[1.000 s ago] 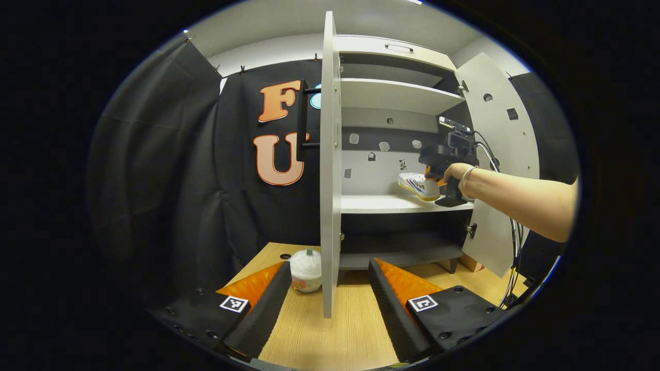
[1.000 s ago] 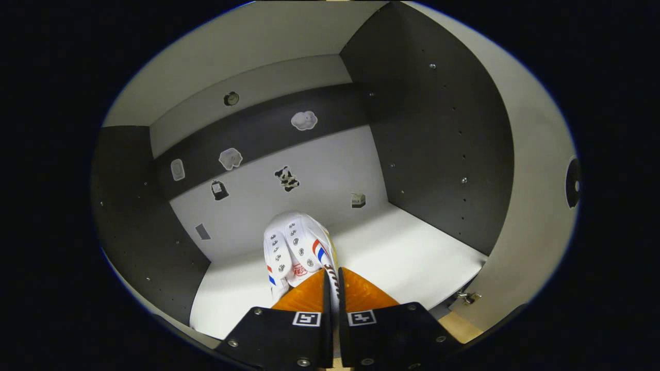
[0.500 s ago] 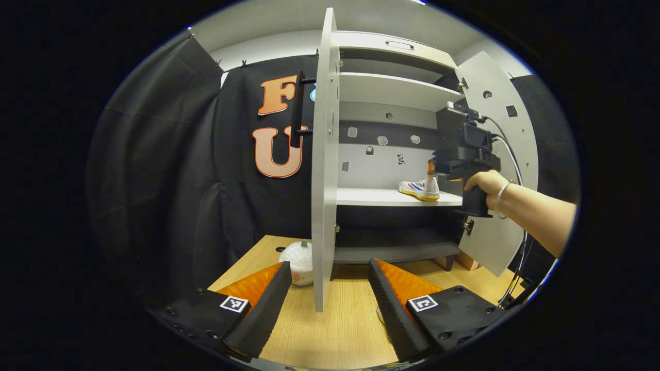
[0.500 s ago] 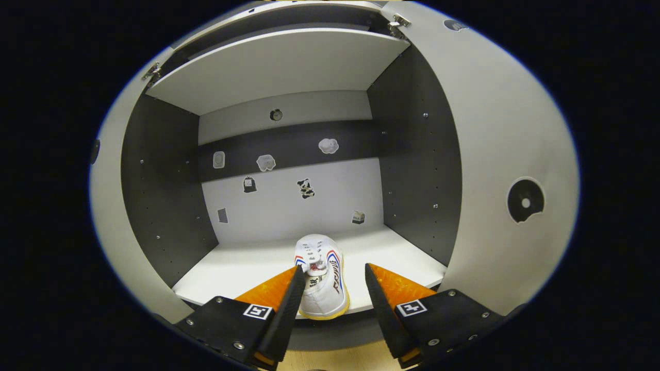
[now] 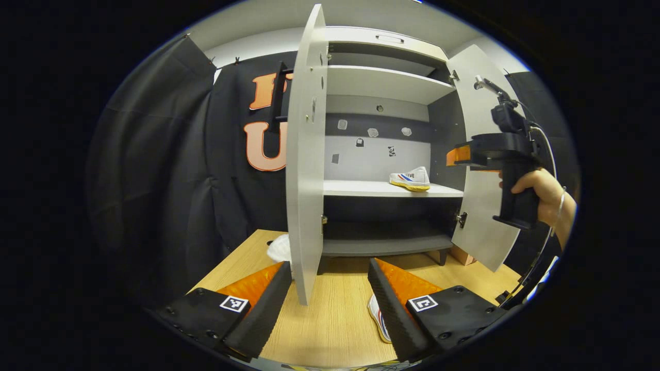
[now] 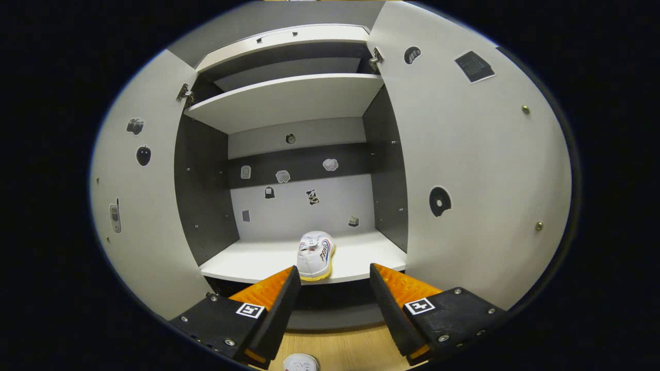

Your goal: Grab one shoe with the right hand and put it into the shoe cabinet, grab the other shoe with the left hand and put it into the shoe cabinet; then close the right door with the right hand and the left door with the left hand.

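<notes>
Shoe one (image 6: 316, 254) parked on cabinet (image 5: 381, 82) shelf, right gripper (image 6: 332, 299) spread and empty; shoe two (image 5: 378, 318) on floor touching spread left gripper's (image 5: 330, 296) right finger, long axis roughly along fingers, so left grabs.

Pale wooden floor (image 5: 335, 330) below black cloth wall (image 5: 170, 170), grey ceiling (image 5: 247, 26) above
</notes>
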Motion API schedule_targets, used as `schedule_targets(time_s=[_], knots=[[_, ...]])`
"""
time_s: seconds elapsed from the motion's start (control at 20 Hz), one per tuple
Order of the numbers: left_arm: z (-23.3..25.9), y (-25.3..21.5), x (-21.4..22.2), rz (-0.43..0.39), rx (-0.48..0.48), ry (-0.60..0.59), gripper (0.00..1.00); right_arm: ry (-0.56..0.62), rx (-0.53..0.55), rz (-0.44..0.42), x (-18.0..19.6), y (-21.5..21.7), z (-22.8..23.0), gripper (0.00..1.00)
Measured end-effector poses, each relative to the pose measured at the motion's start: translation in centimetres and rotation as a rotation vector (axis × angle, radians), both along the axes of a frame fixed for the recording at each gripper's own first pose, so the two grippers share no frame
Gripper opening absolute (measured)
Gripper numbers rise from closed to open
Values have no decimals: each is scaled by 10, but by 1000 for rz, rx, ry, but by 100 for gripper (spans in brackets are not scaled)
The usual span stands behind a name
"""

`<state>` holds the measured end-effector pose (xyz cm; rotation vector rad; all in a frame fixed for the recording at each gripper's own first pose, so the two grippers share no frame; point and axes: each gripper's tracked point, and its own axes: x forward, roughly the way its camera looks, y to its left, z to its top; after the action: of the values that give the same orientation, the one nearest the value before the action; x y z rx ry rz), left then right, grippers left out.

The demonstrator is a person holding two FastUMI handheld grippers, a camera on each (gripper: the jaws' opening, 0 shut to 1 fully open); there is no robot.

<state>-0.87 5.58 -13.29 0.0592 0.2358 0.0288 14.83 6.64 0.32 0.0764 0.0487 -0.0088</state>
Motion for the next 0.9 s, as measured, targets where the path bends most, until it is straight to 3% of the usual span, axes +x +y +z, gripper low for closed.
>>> schedule_targets(time_s=[0.35, 0.9], knots=[[-38, -34, 16, -56, -14, 54, 97, 59, 24, 8, -80, -34, -36, 92], [-167, -77, 52, -114, 33, 280, 97, 48, -3, -151, -153, -123, -63, 92]])
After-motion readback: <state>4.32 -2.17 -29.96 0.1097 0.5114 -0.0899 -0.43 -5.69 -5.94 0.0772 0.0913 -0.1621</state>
